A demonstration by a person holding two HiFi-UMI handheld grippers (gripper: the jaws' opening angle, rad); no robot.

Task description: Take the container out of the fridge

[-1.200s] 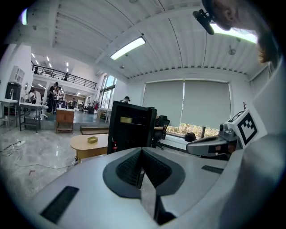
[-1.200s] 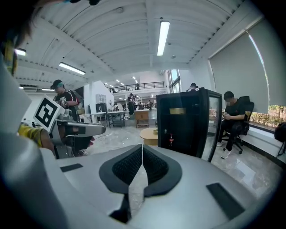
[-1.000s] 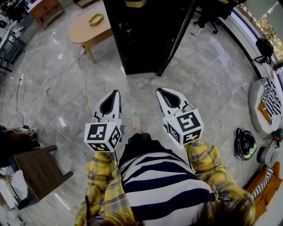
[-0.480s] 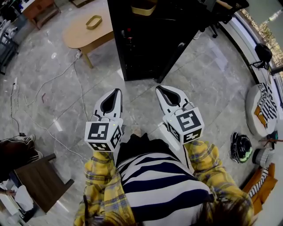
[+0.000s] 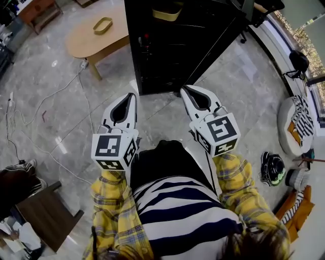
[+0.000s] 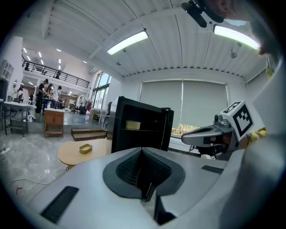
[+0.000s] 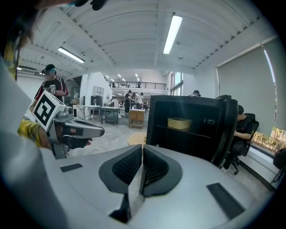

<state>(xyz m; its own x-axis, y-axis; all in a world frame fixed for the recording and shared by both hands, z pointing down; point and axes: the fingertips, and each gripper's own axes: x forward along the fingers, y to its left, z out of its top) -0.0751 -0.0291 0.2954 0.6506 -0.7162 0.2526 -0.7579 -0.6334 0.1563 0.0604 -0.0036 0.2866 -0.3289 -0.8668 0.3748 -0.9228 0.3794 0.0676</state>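
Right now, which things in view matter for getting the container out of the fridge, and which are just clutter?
For the job: fridge, door open; container on its shelf; left claw, right claw, both shut, empty.
Lying about: wooden table, yellow tray on it, floor cable, helmet.

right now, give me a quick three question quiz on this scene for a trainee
1. True or false: the fridge door is closed.
2. The tan container inside the fridge sits: A) on a shelf B) on the fridge's bottom C) in the door rack.
3. Fill in: the left gripper and the right gripper both have their jaws ____ with nothing between them.

Key: 1 false, the door stands open; 2 A; 3 shut.
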